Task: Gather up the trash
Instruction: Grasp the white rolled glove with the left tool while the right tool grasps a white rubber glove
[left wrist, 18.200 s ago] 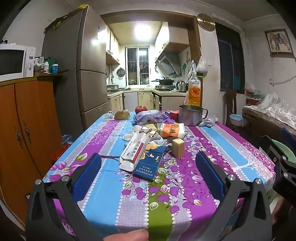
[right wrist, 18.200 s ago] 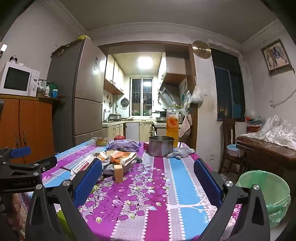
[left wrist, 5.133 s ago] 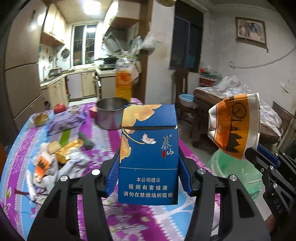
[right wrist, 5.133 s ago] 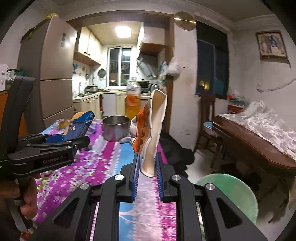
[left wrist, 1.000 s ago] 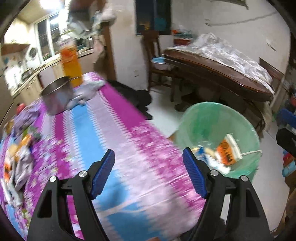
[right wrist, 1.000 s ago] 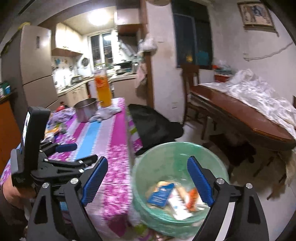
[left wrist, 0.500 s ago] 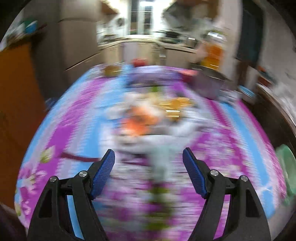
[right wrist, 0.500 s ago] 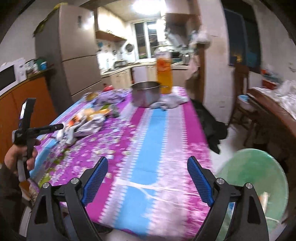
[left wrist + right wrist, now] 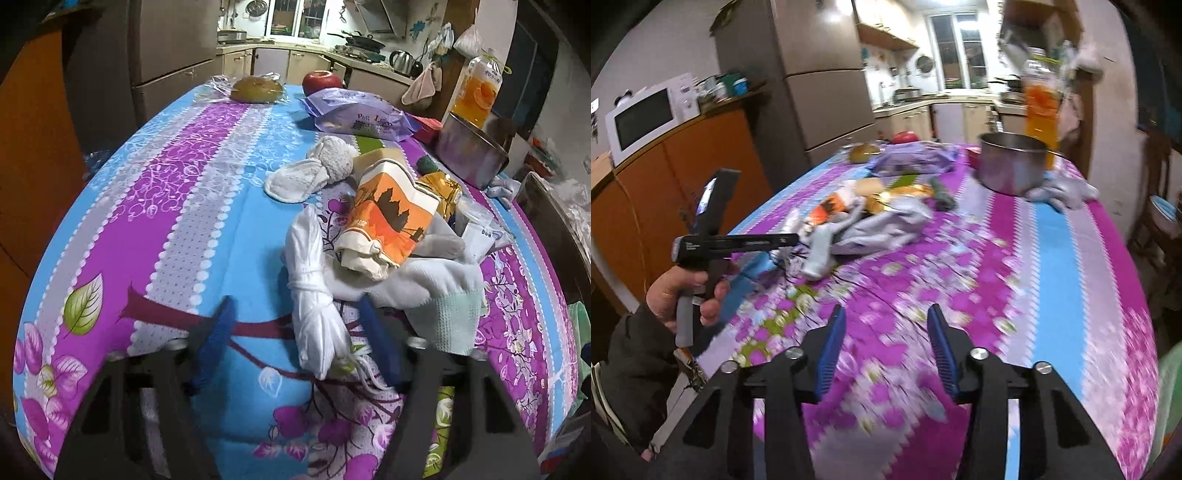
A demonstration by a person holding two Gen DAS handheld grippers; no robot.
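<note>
A pile of trash lies on the flowered tablecloth (image 9: 207, 221). My left gripper (image 9: 299, 325) is open and its fingers stand either side of a white knotted cloth bundle (image 9: 314, 299). Just beyond lie an orange and white crumpled paper cup (image 9: 391, 218), a grey sock (image 9: 432, 288), a gold wrapper (image 9: 443, 192) and a white terry cloth (image 9: 314, 170). My right gripper (image 9: 886, 332) is open and empty above the tablecloth (image 9: 1052, 258), to the right of the pile (image 9: 864, 218). The left gripper (image 9: 790, 240) shows there, reaching into the pile.
A steel pot (image 9: 472, 147), a juice bottle (image 9: 480, 88), a purple snack bag (image 9: 358, 114), an apple (image 9: 321, 79) and wrapped bread (image 9: 258, 88) stand at the table's far end. The green bin's rim (image 9: 1171, 387) shows at the right edge. An orange cabinet (image 9: 665, 177) stands left.
My left gripper has moved down and forward over the pile, and now straddles the white bundle. My right gripper has swung left from the bin and closed partway.
</note>
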